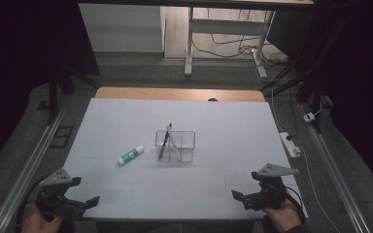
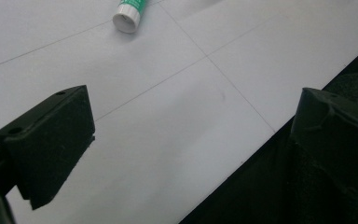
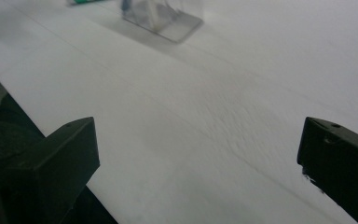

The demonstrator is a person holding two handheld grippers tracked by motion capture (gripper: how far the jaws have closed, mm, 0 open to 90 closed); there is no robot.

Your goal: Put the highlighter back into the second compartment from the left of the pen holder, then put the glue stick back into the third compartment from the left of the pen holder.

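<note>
1. My left gripper (image 1: 85,201) sits at the lower left of the high view, low over the near edge of the white sheet (image 1: 223,184), jaws spread wide with nothing between them.
2. In the left gripper view its jaws stand far apart over bare sheet (image 2: 177,140); the right jaw hangs past the sheet's edge.
3. My right gripper (image 1: 240,196) is at the lower right of the high view, also released and empty, pointing inward over the sheet.
4. In the right gripper view both jaws frame bare sheet (image 3: 205,140).
5. The glue stick (image 1: 130,155) lies flat just left of centre in the high view, well apart from both grippers; its white end shows at the top of the left gripper view (image 2: 129,14).
6. The clear holder (image 1: 184,144) stands at centre, just right of the glue stick, not touching it.
7. A pen (image 1: 163,144) leans tilted inside the holder's left compartment.
8. The holder appears blurred at the top of the right gripper view (image 3: 163,18).
</note>
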